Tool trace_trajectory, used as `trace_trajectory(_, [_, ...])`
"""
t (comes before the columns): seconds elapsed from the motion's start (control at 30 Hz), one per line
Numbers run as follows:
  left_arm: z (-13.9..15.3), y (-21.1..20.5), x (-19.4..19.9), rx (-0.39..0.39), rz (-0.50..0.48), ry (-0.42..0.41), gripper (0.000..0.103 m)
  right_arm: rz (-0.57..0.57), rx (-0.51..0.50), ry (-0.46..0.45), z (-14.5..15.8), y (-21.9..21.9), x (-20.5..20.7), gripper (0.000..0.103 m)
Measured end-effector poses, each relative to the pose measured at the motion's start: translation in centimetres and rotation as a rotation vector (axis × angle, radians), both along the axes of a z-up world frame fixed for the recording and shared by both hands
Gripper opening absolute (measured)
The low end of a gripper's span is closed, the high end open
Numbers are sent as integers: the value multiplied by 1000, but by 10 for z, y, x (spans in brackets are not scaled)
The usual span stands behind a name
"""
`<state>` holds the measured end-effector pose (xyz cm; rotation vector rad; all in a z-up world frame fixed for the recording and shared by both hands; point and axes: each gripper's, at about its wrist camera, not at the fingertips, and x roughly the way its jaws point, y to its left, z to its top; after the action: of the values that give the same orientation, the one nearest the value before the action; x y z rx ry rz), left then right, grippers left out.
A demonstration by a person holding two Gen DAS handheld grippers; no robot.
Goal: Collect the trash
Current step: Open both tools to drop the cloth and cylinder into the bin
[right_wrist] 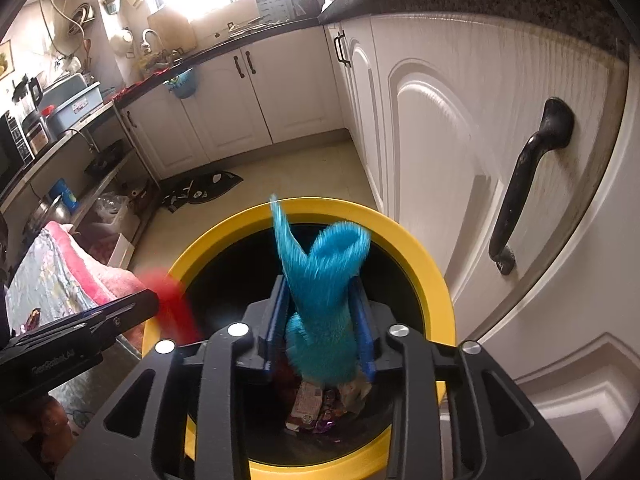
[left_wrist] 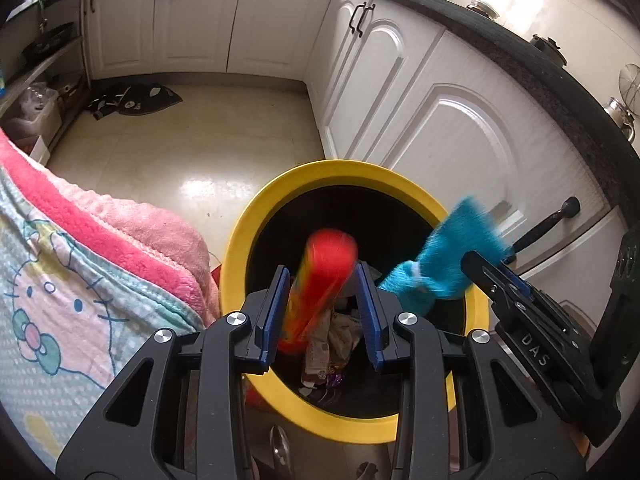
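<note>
A yellow-rimmed bin (left_wrist: 256, 216) with a black inside stands below both grippers, with several wrappers (left_wrist: 336, 336) at its bottom; it also shows in the right wrist view (right_wrist: 416, 248). My left gripper (left_wrist: 322, 300) is open over the bin, and a blurred red and orange wrapper (left_wrist: 324, 276) sits loose between its fingers, apart from the right pad. My right gripper (right_wrist: 320, 320) is over the bin too, with a blurred blue wrapper (right_wrist: 320, 280) between its fingers; the wrapper fills the gap. The blue wrapper also shows in the left wrist view (left_wrist: 452, 256).
White cupboard doors (right_wrist: 440, 140) with a black handle (right_wrist: 524, 184) stand close on the right. A pink and patterned blanket (left_wrist: 80, 280) lies on the left. A dark mat (left_wrist: 136, 100) lies on the tiled floor ahead. Shelves with clutter (right_wrist: 60, 152) stand at the left.
</note>
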<state>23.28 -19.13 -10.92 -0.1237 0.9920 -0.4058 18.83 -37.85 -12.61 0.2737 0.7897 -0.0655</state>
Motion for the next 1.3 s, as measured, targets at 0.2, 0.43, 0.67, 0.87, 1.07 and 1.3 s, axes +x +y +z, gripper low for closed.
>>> trace_trajectory(0.2, [3, 8, -3, 7, 22, -8, 43, -15, 11, -17, 5, -2, -4, 47])
trace_trajectory(0.43, [20, 29, -11, 15, 83, -61, 81, -44, 6, -61, 18, -4, -10, 72])
trace_trajectory(0.67, [47, 59, -27, 22, 142, -130, 92, -28, 9, -110, 35, 0, -17, 78])
trace_trajectory(0.87, [69, 90, -42, 24, 206, -181, 92, 18, 14, -147, 52, 14, -25, 80])
trace_trajectory(1.07, [86, 120, -57, 33, 274, -230, 92, 77, 8, -179, 68, 34, -33, 81])
trace_trajectory(1.3, [100, 157, -75, 29, 355, -267, 92, 143, 23, -202, 82, 59, -42, 82])
